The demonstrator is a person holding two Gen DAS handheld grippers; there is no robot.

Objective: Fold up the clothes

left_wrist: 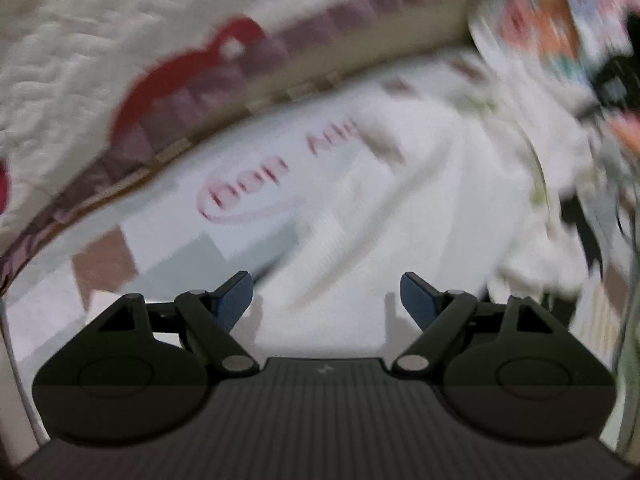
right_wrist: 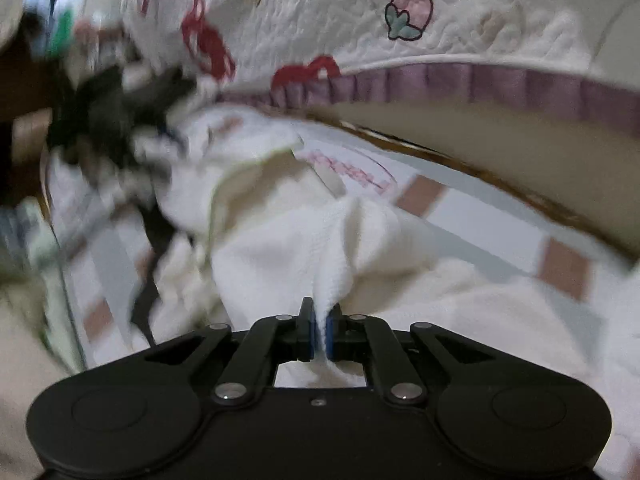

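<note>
Pinching the white garment [right_wrist: 320, 264] at 12 o'clock, my right hand-held gripper [right_wrist: 319, 330] is closed; my left hand-held gripper [left_wrist: 326, 300] gapes wide, empty.

A white garment [right_wrist: 288, 248] lies rumpled on the pale checked mat [right_wrist: 472, 216] with pink lettering.

A checked mat [right_wrist: 460, 216] (pink lettering) lies beside a strawberry-print quilt [right_wrist: 460, 20].

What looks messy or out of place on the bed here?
The white garment lies bunched and rumpled, not flat. The right gripper pinches a fold of it. A jumbled pile of clothes sits at the far left, too blurred to tell apart. The left gripper is open, holding nothing. No damage or spill shows.
</note>
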